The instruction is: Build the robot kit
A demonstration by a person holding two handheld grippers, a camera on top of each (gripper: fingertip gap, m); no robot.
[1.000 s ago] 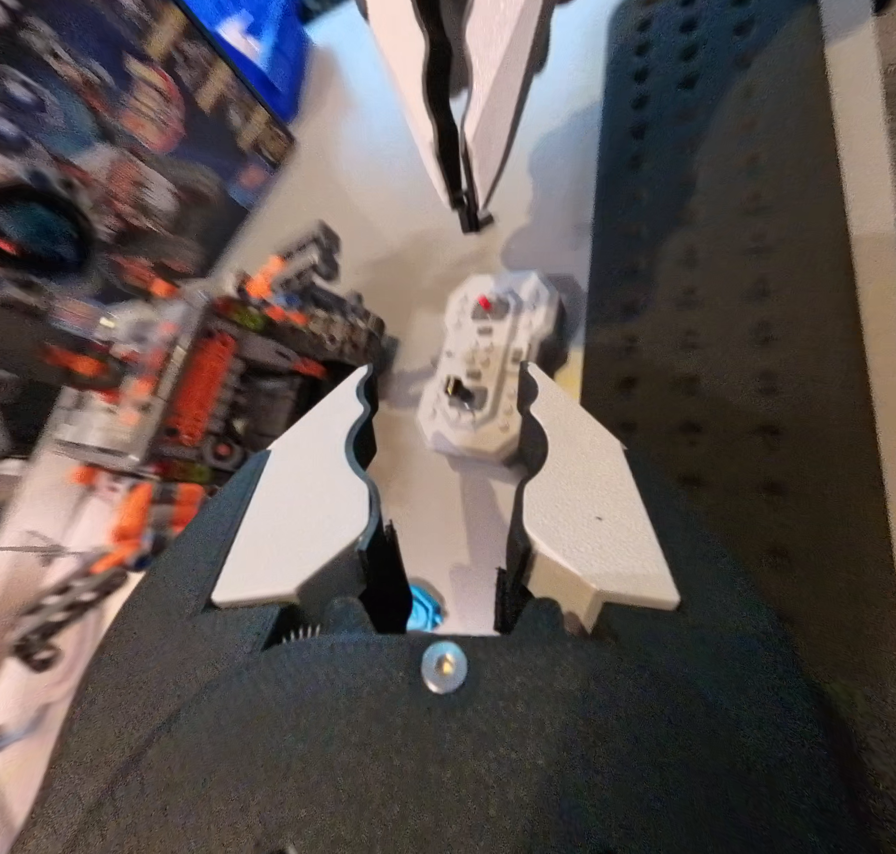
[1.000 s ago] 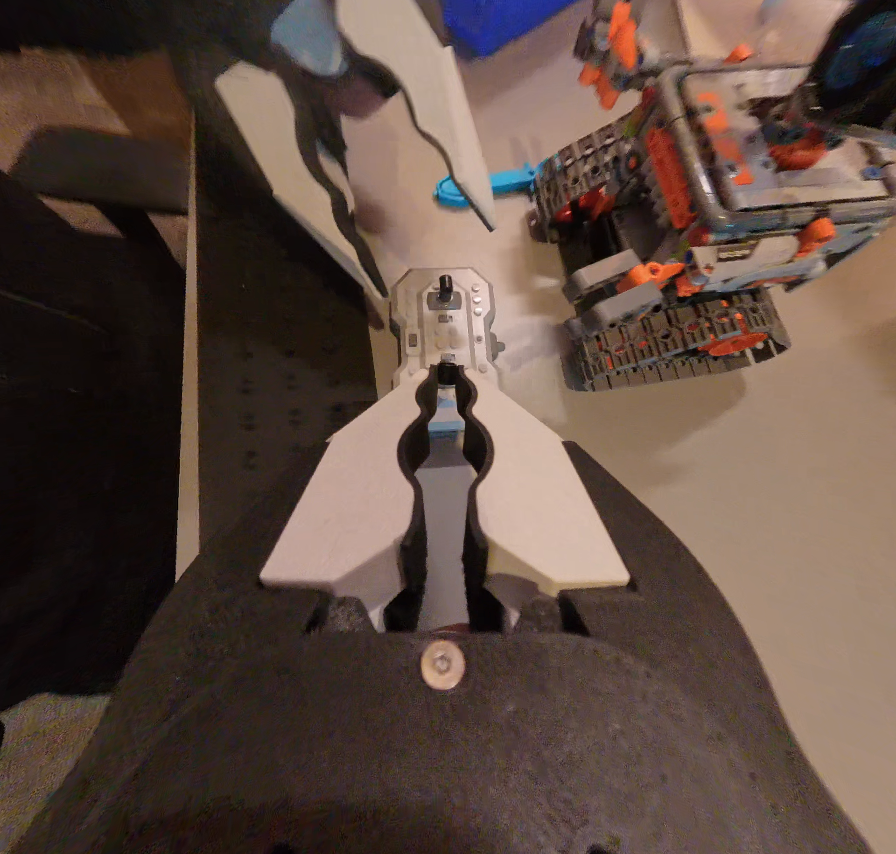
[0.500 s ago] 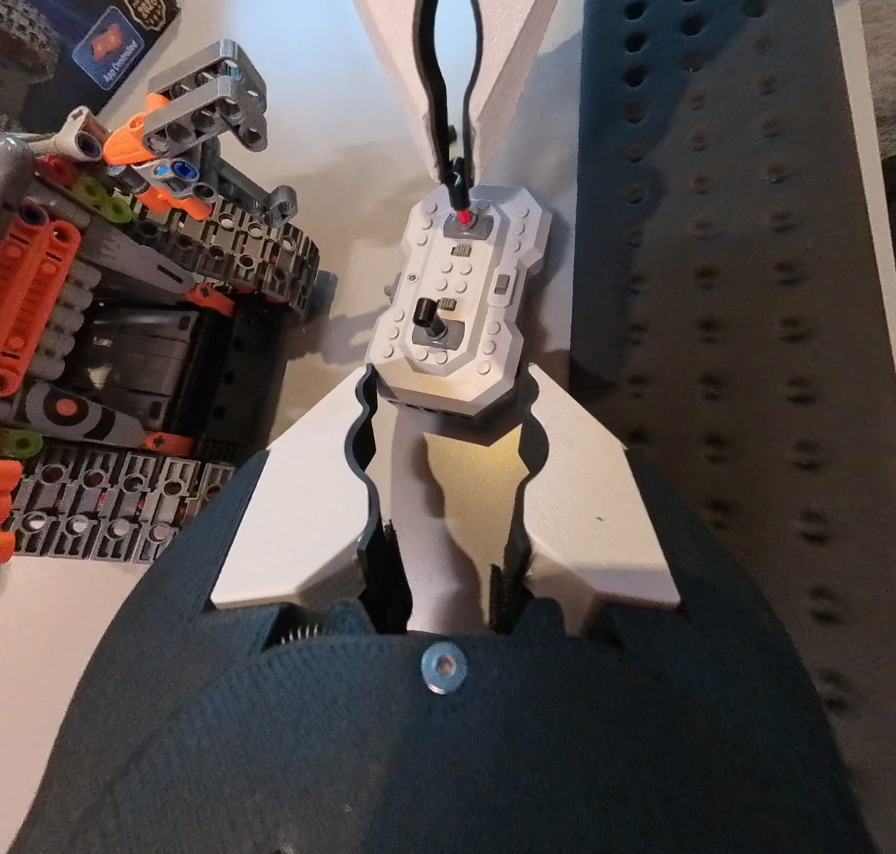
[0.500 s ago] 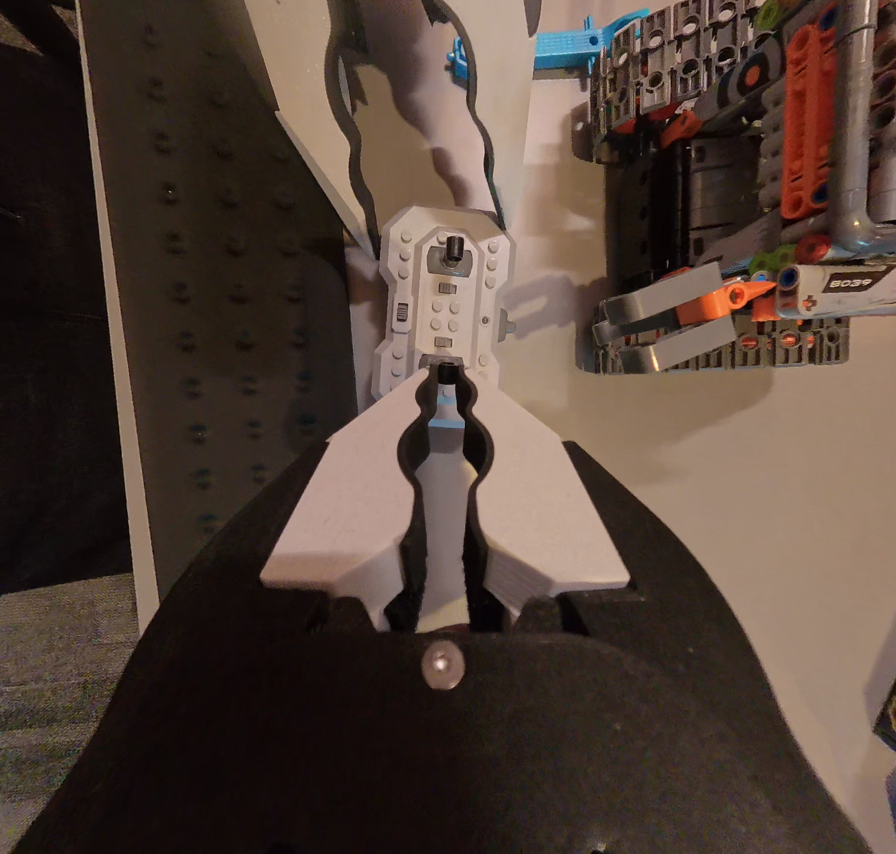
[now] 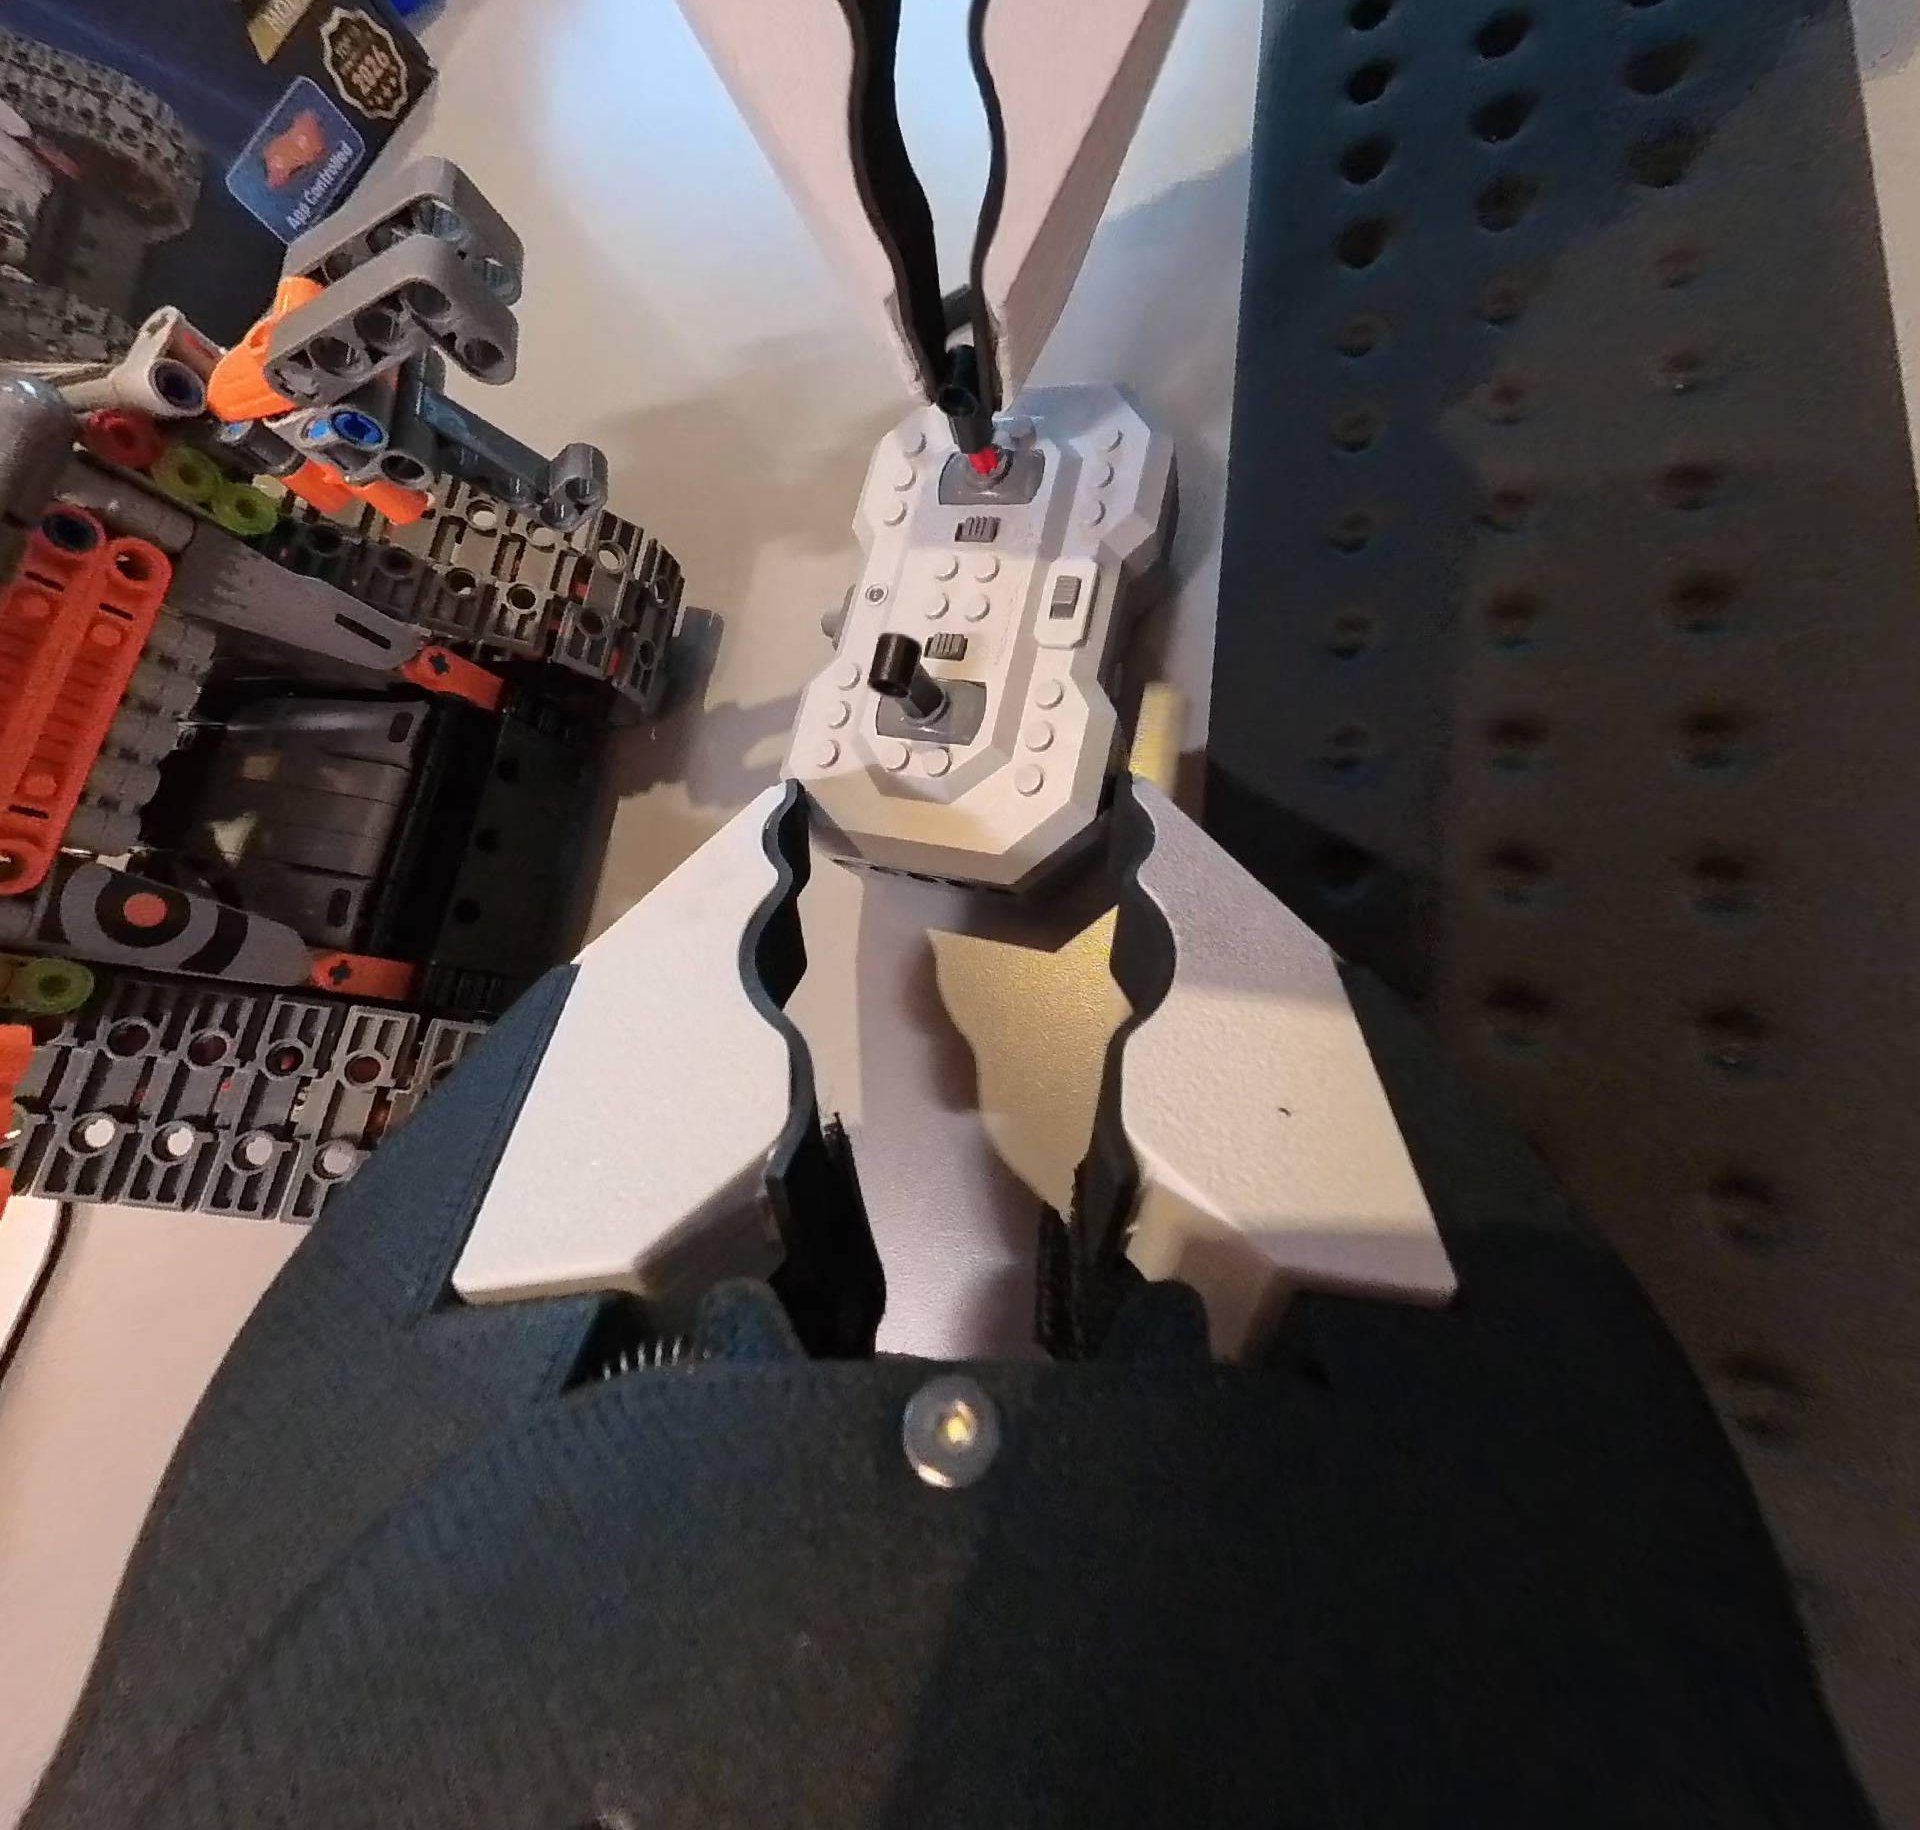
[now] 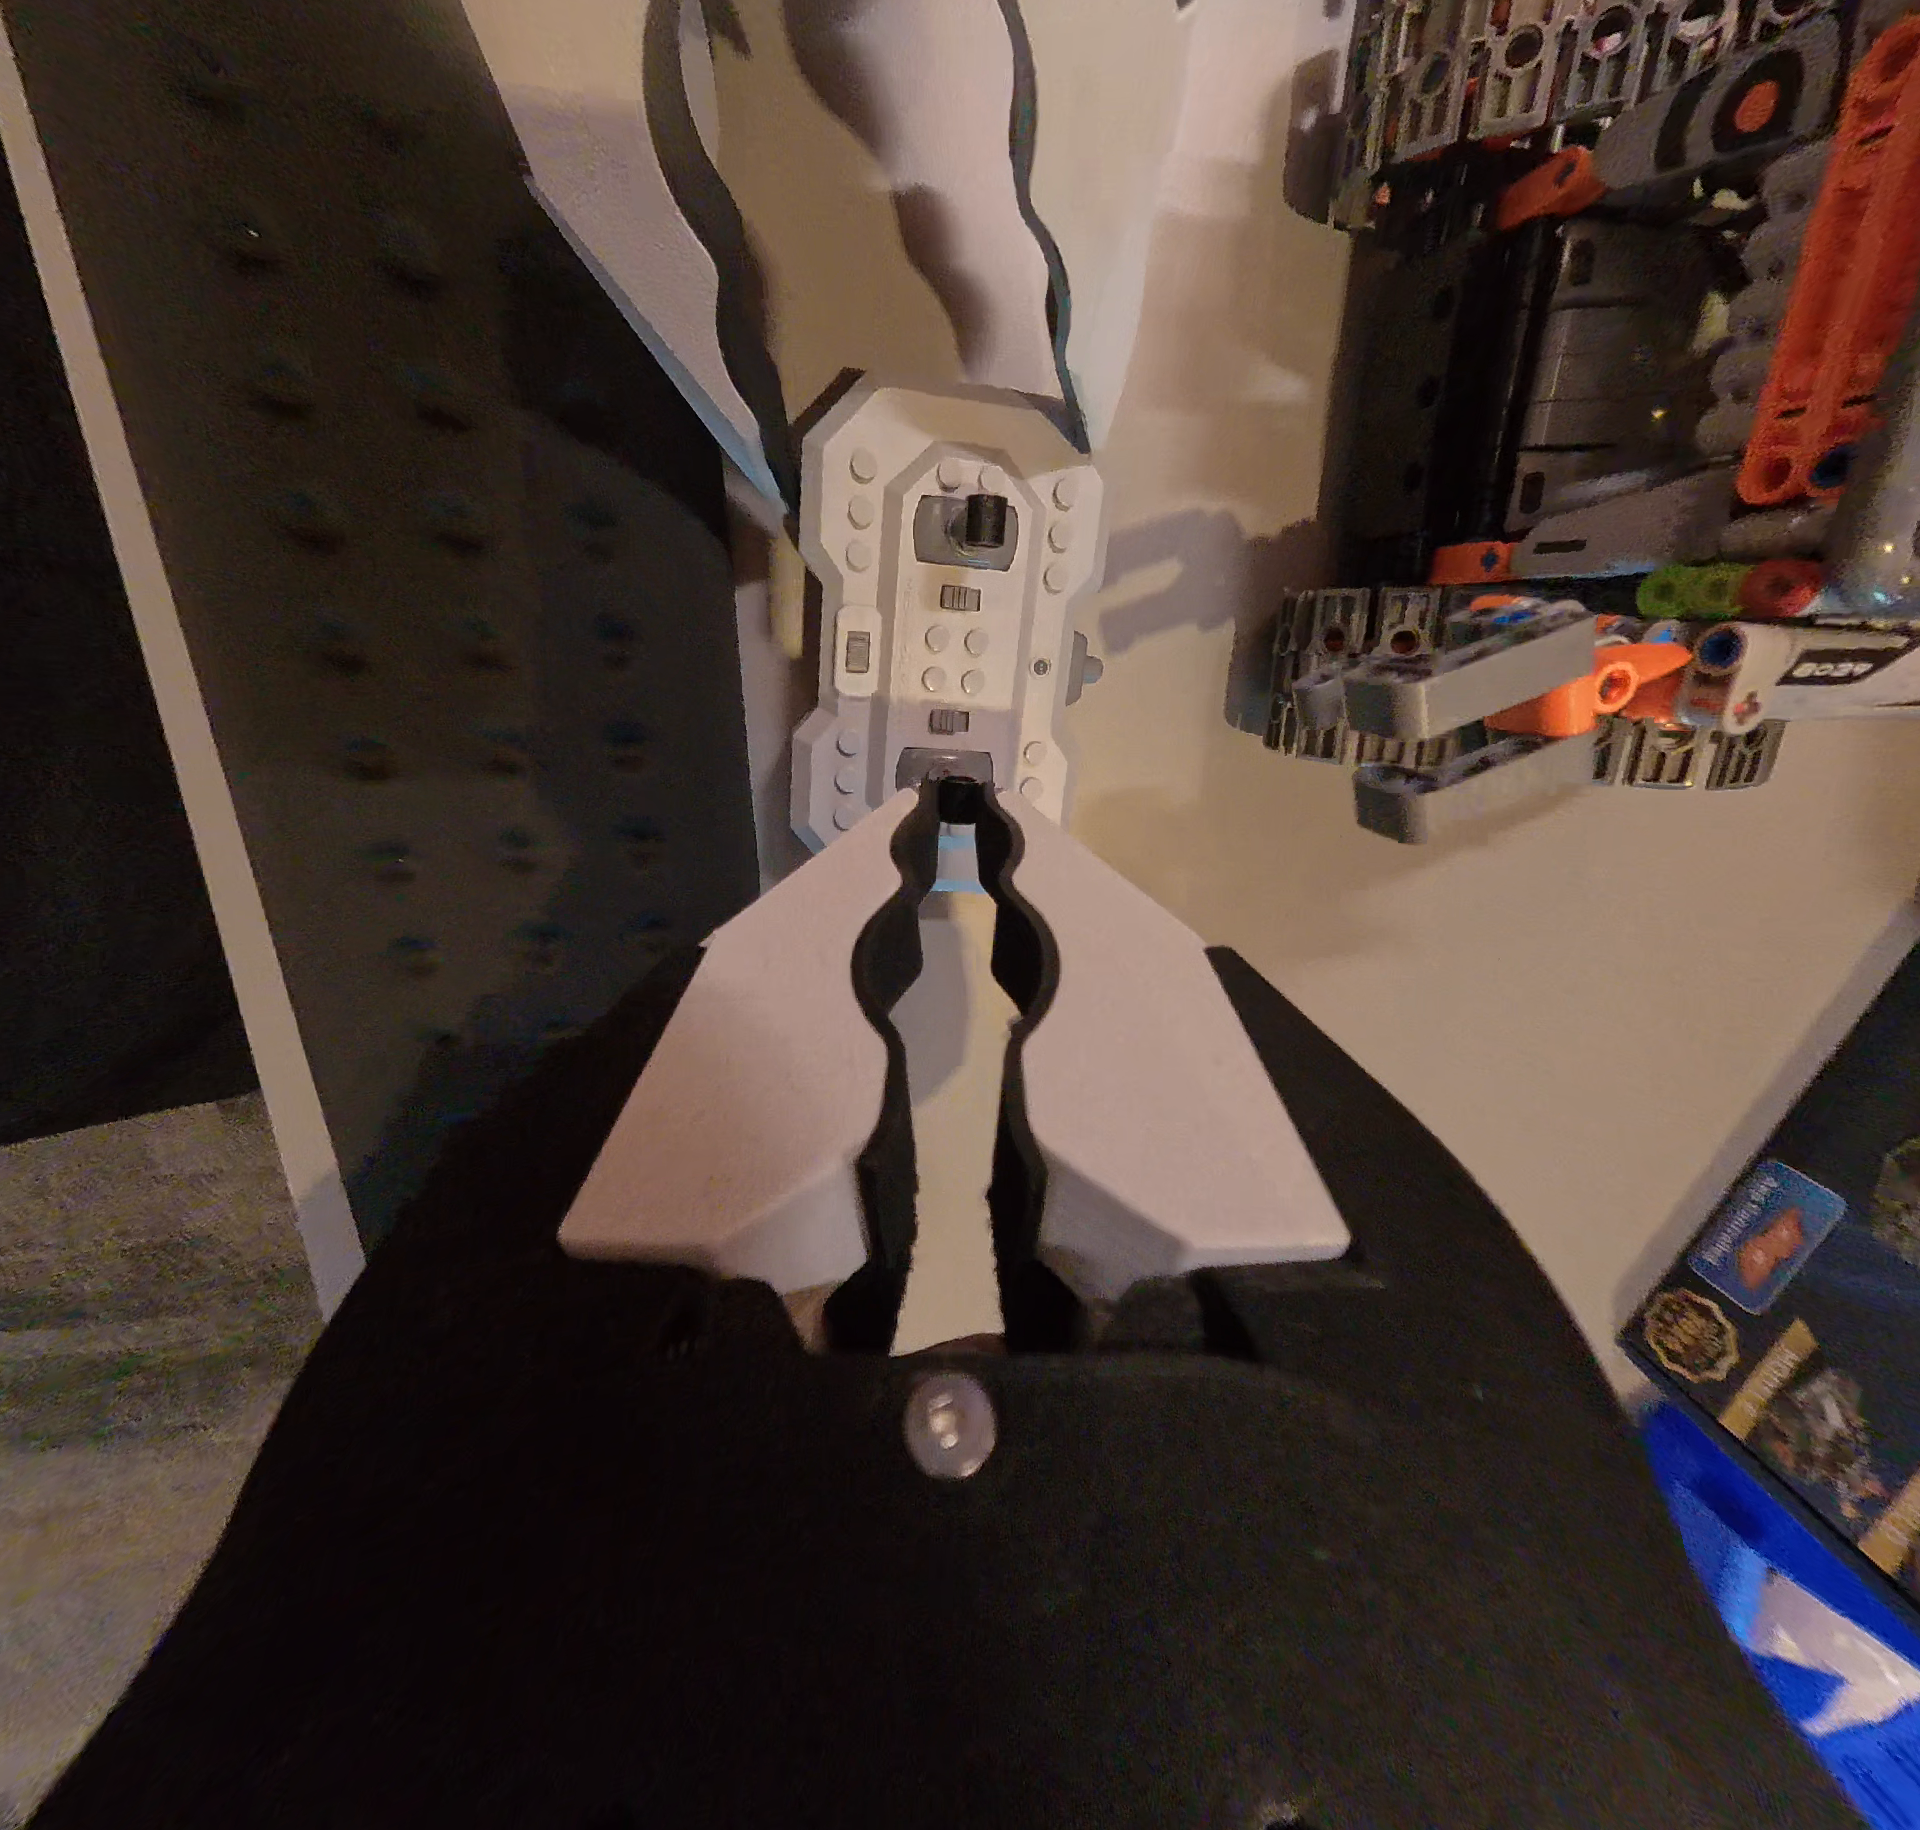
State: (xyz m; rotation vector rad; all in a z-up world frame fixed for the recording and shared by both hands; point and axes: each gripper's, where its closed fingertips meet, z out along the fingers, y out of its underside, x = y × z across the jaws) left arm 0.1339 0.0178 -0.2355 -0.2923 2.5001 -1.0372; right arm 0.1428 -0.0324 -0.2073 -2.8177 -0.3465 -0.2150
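A light grey brick-studded remote control lies on the white table beside a dark perforated panel; it also shows in the right wrist view. My left gripper is open, its tips flanking the remote's near end. The free black lever at that end leans left. My right gripper is shut on the other black lever, at the opposite end. In the left wrist view it comes down from the top onto that lever. In the right wrist view the left gripper straddles the far end.
A grey, black and orange tracked brick vehicle stands close to the remote, also seen in the right wrist view. The dark perforated panel runs along the remote's other side. A printed box and a blue object lie further out. Across from one pair of fingers to the other is roughly 7 cm.
My left gripper has moved forward until its tips flank the remote's end. My right gripper stays shut on the lever, and its camera has come closer to the remote.
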